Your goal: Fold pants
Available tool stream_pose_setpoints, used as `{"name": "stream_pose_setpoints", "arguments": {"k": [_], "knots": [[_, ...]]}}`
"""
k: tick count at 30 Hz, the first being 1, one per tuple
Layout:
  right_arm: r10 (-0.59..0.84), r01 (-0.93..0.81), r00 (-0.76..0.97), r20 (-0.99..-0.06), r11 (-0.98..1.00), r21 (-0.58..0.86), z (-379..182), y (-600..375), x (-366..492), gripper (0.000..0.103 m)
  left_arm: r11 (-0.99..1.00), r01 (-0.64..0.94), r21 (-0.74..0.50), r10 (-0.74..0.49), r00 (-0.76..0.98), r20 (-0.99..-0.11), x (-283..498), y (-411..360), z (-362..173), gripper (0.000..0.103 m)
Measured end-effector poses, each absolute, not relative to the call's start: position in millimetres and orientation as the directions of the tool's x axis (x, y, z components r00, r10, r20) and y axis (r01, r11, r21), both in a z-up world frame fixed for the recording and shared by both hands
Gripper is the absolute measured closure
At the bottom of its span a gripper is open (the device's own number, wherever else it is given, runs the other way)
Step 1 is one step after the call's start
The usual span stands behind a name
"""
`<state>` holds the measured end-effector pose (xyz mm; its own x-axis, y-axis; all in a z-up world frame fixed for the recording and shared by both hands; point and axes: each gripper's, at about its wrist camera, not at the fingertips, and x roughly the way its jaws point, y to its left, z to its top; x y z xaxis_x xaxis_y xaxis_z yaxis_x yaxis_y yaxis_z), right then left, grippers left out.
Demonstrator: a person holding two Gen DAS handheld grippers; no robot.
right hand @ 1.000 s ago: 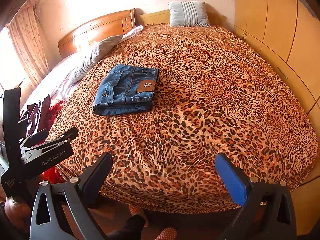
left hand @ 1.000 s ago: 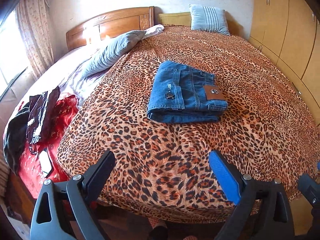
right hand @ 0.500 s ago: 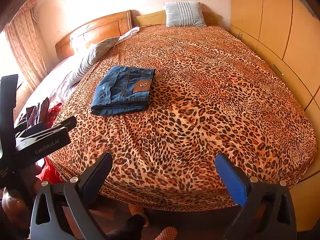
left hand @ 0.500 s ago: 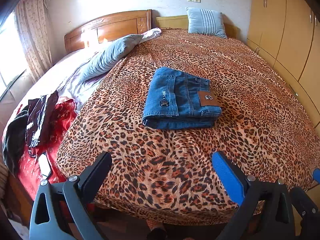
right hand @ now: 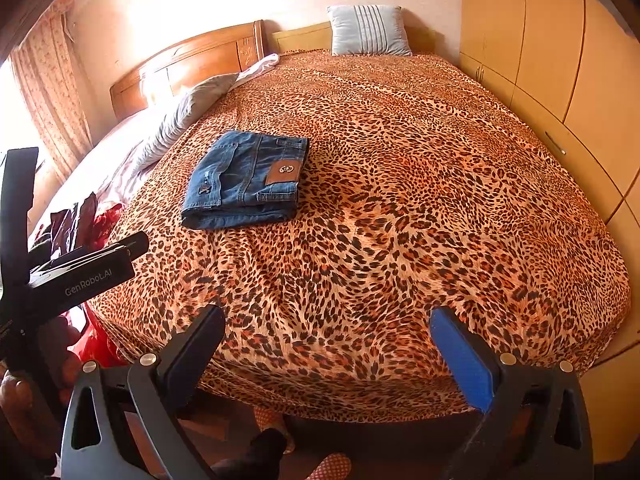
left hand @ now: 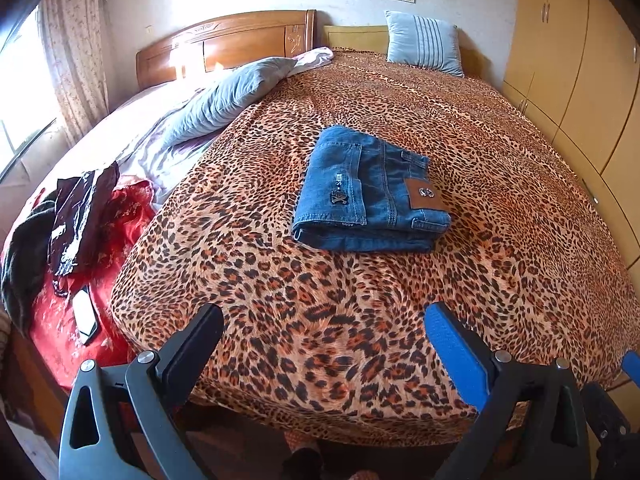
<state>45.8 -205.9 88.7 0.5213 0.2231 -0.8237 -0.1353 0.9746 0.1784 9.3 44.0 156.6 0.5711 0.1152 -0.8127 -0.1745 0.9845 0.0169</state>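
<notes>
Both jaws stand wide apart and hold nothing. On the left gripper (left hand: 322, 334) one finger is black and the other carries a blue pad; the right gripper (right hand: 326, 334) is the same. Each hangs off the foot of the bed, clear of the leopard cover (left hand: 360, 300), and touches no cloth.

Beyond the fingers the cover runs bare up to the jeans (left hand: 370, 192), which lie folded into a compact block near the middle of the bed, a brown patch (left hand: 425, 195) facing up. From the right wrist view the jeans (right hand: 246, 180) sit left of centre, well apart from both grippers.

Further out, a grey pillow (left hand: 228, 100) lies along the left side and a striped pillow (left hand: 424, 42) leans at the head. Red cloth (left hand: 80, 280) with dark clothes (left hand: 76, 220) is heaped at the bed's left edge. Wardrobe doors (right hand: 560, 40) line the right wall.
</notes>
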Motion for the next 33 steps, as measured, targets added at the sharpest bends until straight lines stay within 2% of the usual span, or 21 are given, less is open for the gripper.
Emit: {"name": "stream_pose_setpoints", "arguments": {"k": [7,12,33], "knots": [[0.225,-0.139,0.520,-0.824,0.974,0.178,89.1,-205.7,46.0,0.000,0.982,-0.186,0.045,0.145,0.571,-0.808,8.5,42.2,157.3,0.001],[0.222,-0.141,0.523,-0.823,0.975,0.173,89.6,-204.9,45.4,0.000,0.988,-0.152,-0.001,0.087,0.566,-0.820,7.6,40.7,156.5,0.001],[0.210,-0.132,0.512,-0.833,0.977,0.165,83.2,-209.8,48.4,0.000,0.990,-0.134,0.044,0.113,0.565,-0.817,6.4,32.3,154.8,0.001]]}}
